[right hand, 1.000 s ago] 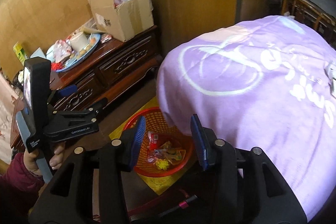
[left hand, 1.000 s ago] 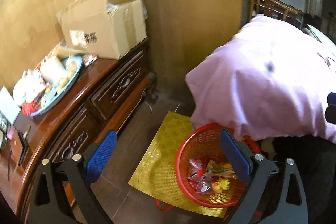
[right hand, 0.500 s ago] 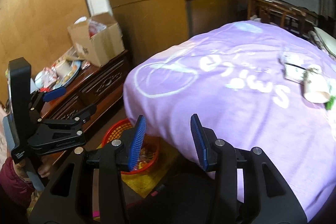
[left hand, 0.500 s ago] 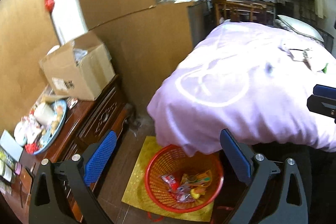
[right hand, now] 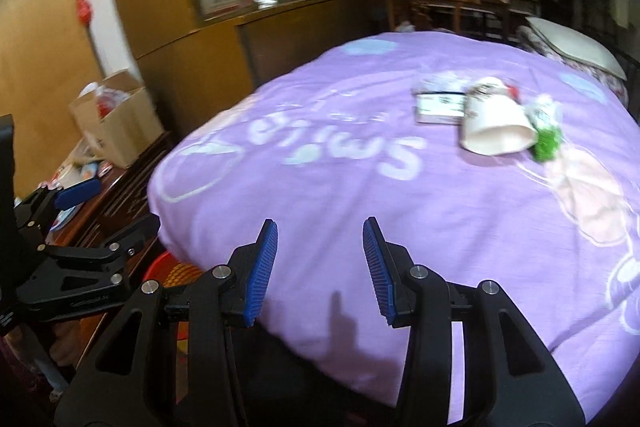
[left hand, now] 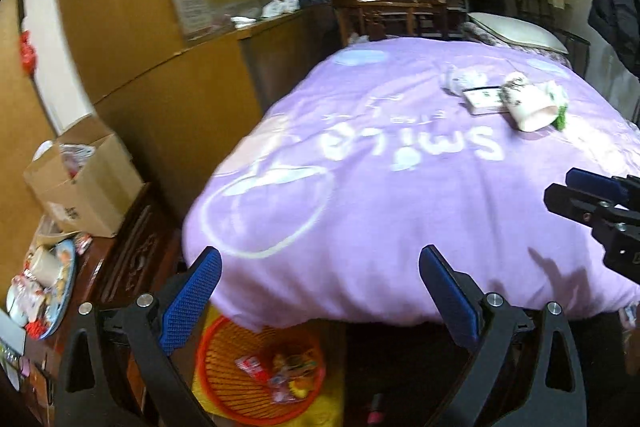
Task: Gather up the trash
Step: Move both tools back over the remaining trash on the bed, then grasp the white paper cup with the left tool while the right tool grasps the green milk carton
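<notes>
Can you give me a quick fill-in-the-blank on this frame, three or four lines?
1. The white paper cup lies on its ___ on the purple bedspread.
2. The red mesh basket sits on the ___ beside the bed.
3. Both the left gripper and right gripper are ___.
4. The small green wrapper lies next to the cup's ___.

Missing: side; floor; open; mouth

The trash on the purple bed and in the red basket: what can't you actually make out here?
- flat box: label print blurred, both views.
- green wrapper: small, smeared, partly behind the paper cup.
- red basket: far rim hidden under the blanket in the left view; only a sliver in the right.
- basket wrappers: too small to identify.
</notes>
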### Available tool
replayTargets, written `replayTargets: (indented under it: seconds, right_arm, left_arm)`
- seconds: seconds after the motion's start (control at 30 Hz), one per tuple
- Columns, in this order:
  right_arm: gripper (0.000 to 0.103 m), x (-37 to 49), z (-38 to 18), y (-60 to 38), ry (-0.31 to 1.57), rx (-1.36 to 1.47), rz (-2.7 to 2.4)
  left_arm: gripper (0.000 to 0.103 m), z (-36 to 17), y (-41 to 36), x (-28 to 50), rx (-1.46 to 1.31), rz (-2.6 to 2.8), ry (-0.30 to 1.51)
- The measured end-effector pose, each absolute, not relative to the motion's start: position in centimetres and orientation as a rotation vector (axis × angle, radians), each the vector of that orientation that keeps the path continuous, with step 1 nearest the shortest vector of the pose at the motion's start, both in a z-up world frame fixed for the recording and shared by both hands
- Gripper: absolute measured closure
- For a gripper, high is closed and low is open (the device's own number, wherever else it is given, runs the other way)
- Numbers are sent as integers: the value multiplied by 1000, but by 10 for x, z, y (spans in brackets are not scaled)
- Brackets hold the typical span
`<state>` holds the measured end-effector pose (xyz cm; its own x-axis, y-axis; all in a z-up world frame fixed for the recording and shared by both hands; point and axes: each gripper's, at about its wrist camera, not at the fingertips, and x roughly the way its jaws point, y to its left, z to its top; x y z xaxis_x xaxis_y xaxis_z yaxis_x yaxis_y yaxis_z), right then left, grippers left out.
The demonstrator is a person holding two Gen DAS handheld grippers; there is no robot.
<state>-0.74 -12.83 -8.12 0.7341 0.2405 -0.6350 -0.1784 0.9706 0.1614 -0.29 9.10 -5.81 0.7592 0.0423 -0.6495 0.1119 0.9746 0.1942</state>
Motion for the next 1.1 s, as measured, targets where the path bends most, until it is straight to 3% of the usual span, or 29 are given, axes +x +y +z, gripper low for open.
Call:
replayTargets:
  seconds: [0.53, 0.8, 1.1]
  right_arm:
    - [57, 39, -111, -225, 752, 168, 31]
    - [48, 61, -118, -289, 740, 200, -122]
    - [42, 63, -133, -333, 713, 383, -148]
  left_arm:
    - [6, -84, -8, 67, 268, -161, 816]
    - [6, -89, -46, 114, 237, -206, 856]
    - [6, -59, -119, 164, 171, -366, 816]
